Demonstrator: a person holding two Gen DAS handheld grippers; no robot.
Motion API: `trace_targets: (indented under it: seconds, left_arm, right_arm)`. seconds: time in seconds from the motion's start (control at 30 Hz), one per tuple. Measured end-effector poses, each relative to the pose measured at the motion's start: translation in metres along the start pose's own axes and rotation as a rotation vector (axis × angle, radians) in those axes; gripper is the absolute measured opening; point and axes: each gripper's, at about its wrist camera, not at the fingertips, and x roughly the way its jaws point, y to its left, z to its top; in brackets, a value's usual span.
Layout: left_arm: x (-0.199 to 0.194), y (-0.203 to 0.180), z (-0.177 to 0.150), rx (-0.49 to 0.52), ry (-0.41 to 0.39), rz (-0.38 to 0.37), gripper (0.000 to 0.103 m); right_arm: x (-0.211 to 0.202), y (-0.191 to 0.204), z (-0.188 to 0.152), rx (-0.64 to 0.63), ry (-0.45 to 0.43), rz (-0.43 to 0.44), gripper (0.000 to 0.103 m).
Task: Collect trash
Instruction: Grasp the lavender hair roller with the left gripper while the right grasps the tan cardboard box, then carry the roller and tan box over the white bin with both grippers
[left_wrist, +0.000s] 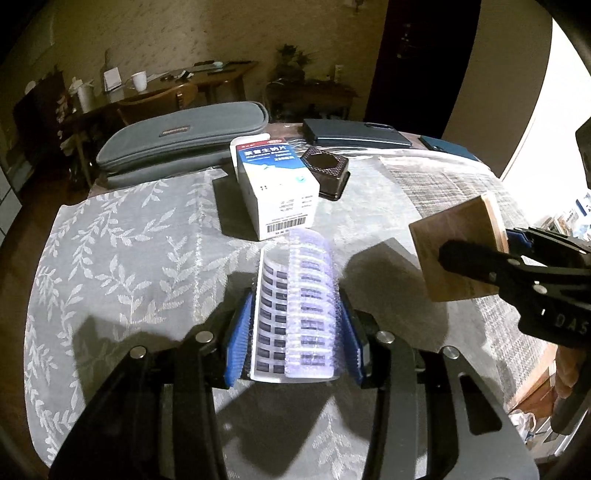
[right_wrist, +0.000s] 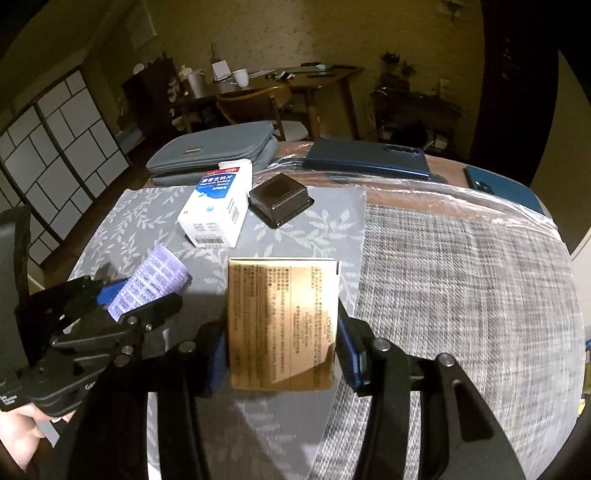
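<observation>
Blister sheet (left_wrist: 295, 306) clamped in your left gripper (left_wrist: 293, 332), lower centre; gold box (right_wrist: 282, 325) clamped in your right gripper (right_wrist: 282, 350). Medicine carton (left_wrist: 275, 188), brown tray (left_wrist: 327, 171) above, upper centre.

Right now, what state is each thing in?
Left tool: shut on blister sheet, lifted.
Right tool: shut on gold box, lifted.
Medicine box: on the mat, top flap open.
Brown tray: upside down beside it.
Pouch: closed.
</observation>
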Motion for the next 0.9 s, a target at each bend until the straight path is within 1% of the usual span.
trace_targets:
  seconds: [0.3,0.63,0.9]
  left_arm:
    - [-0.016,-0.006,-0.008,0.011,-0.003,-0.013,0.044]
    - [-0.031,-0.020,-0.020,0.066,-0.005,0.016,0.044]
    - [-0.043,-0.026,-0.035,0.085,0.004,0.026,0.044]
  right_arm:
    - [-0.022,-0.003,-0.018,0.022,-0.008,0.002,0.048]
    - [-0.044,-0.001,-0.042,0.033,-0.005,0.003,0.048]
    - [-0.061,0.002,-0.066,0.043,0.001,0.006,0.048]
